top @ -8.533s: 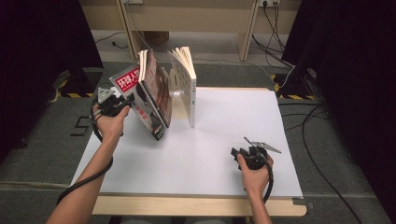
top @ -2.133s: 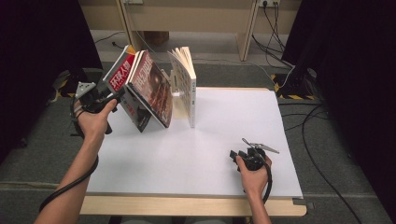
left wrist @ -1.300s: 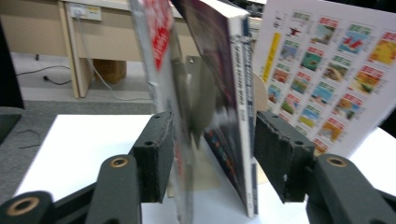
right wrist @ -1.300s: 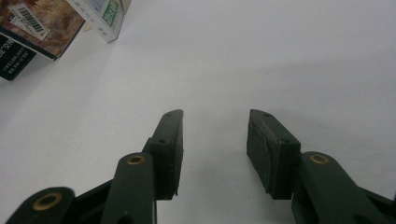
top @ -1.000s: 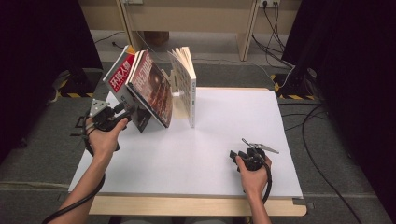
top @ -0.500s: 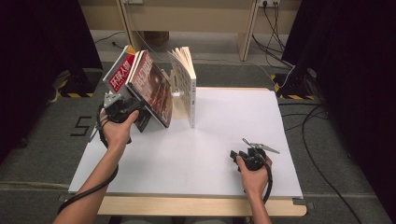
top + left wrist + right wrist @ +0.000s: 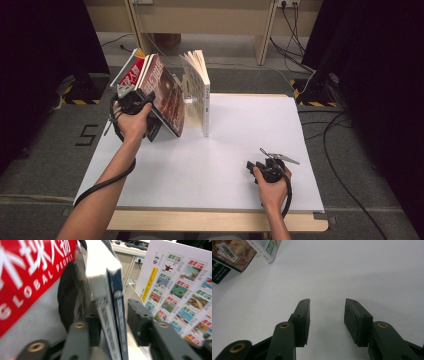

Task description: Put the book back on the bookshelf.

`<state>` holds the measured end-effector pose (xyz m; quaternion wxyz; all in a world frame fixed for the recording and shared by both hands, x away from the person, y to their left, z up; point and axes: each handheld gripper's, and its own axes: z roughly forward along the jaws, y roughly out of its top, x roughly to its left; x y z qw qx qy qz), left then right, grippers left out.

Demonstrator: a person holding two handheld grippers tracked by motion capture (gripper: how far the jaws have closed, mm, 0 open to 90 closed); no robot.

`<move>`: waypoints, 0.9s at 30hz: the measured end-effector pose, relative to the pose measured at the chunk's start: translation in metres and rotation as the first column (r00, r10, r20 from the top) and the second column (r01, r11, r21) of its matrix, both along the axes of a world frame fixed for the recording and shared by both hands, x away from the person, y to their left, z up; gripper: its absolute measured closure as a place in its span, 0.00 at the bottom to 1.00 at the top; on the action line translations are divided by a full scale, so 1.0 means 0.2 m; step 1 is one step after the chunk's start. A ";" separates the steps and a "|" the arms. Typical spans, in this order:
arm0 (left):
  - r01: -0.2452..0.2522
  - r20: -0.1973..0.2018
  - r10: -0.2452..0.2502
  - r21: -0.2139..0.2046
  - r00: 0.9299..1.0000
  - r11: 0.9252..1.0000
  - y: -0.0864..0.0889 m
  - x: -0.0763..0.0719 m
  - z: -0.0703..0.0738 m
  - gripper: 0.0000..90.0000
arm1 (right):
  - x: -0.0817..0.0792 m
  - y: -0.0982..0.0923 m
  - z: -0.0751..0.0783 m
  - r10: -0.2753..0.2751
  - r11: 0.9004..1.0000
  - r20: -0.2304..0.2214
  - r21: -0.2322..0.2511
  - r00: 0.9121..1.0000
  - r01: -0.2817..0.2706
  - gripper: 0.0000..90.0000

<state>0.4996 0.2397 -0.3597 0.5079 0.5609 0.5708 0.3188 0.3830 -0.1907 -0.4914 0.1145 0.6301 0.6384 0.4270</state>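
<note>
A thick book with a brown picture cover and blue edge (image 7: 167,97) leans left against a red magazine (image 7: 131,75) at the table's far left. My left gripper (image 7: 131,100) is at the near end of these leaning books. In the left gripper view that gripper (image 7: 112,312) has the blue-edged book (image 7: 110,290) between its jaws, which have just been closing; the pads (image 7: 93,317) sit against its two faces. Low over the near right of the white table (image 7: 240,145), my right gripper (image 7: 262,165) stands open with nothing in it, and in its own view (image 7: 325,307) bare tabletop lies between the jaws.
A white book with small pictures (image 7: 200,85) stands upright and fanned open just right of the leaning books, also seen as the picture-covered book (image 7: 180,282). A cable (image 7: 100,185) trails from the left gripper along the forearm. Dark floor and cables surround the table.
The left hand has moved from the table's left edge to the right and up to the leaning books, and its jaws have come around the blue-edged book. The right hand has kept still.
</note>
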 end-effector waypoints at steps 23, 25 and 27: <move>0.128 0.066 -0.148 0.242 0.987 0.962 -0.28 -0.01 0.07 0.84 | 0.00 -0.01 -0.01 0.003 1.000 0.002 -0.001 1.000 -0.003 0.63; 0.137 0.063 -0.154 0.227 0.986 0.964 -0.31 -0.01 0.07 0.84 | 0.00 -0.01 0.00 0.004 1.000 0.002 0.000 1.000 -0.004 0.63; 0.129 0.058 -0.143 0.195 0.988 0.972 -0.33 0.00 0.07 0.83 | 0.00 -0.01 0.00 0.004 1.000 0.002 0.000 1.000 -0.004 0.63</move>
